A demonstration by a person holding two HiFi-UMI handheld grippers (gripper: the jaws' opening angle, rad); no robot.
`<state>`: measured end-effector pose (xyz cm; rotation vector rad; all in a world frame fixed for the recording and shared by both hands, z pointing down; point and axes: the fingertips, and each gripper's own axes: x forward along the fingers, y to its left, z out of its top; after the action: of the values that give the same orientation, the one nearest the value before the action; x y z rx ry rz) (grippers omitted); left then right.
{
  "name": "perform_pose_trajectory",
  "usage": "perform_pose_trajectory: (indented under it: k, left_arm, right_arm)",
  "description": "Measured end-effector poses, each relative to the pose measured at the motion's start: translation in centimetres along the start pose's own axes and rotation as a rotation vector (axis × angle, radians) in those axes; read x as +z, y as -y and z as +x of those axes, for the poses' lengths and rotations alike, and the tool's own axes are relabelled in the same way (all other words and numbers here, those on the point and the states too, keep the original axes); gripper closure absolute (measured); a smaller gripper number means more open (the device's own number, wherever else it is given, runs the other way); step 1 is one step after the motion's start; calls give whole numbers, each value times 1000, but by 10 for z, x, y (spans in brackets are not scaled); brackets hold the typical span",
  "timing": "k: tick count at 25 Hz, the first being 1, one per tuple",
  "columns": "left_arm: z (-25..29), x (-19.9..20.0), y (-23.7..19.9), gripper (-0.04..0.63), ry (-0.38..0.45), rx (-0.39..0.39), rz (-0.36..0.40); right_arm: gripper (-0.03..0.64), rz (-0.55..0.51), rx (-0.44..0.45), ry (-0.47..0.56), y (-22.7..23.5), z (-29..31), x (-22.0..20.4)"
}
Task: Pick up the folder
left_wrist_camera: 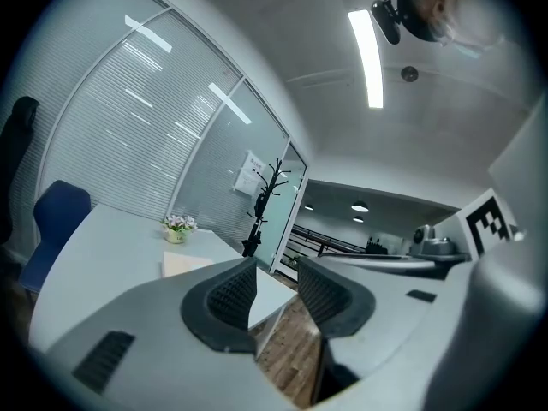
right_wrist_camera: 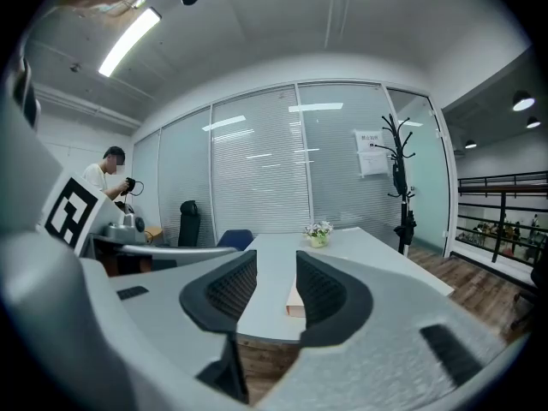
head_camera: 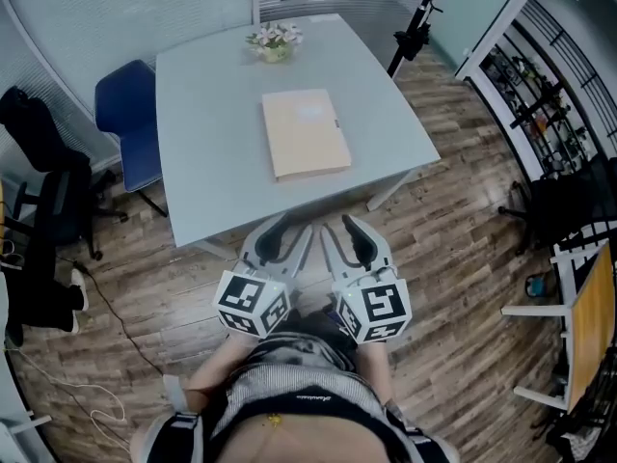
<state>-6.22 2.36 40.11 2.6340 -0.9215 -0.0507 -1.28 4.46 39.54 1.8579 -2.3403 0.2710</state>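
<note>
Wood-plank floor (head_camera: 453, 249) and one pale grey table (head_camera: 212, 162), seen from my head camera. My left gripper (head_camera: 286, 231) and my right gripper (head_camera: 342, 231) sit side by side at 6 o'clock, just short of the table's near edge and over the floor. Both point toward 12 o'clock. Each has its jaws parted, with nothing between the pads. In the left gripper view (left_wrist_camera: 278, 285) only the table corner and floor show in the gap. In the right gripper view (right_wrist_camera: 276, 285) the gap frames the tabletop and the folder's near end.

One tan folder (head_camera: 306, 133) lies flat and closed near the table's middle, well apart from both grippers. Its long axis runs roughly 12 to 6 o'clock, with the far end leaning slightly toward 11. One short end faces me.

Beyond it, at 12 o'clock near the far edge, stands one small pot of flowers (head_camera: 275, 44). One blue chair (head_camera: 130, 114) is at the table's 9 o'clock side. One black coat stand (head_camera: 415, 17) rises at 1 o'clock.
</note>
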Motion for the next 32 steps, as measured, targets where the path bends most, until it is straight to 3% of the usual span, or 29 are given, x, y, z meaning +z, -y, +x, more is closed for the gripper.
perform_pose_trajectory:
  k: [14, 32]
  left_arm:
    - [42, 4, -38, 456, -16, 32, -26]
    - [213, 53, -100, 456, 18, 111, -36]
  right_arm:
    - [472, 34, 36, -32, 24, 52, -2]
    - [472, 13, 150, -27, 142, 193, 49]
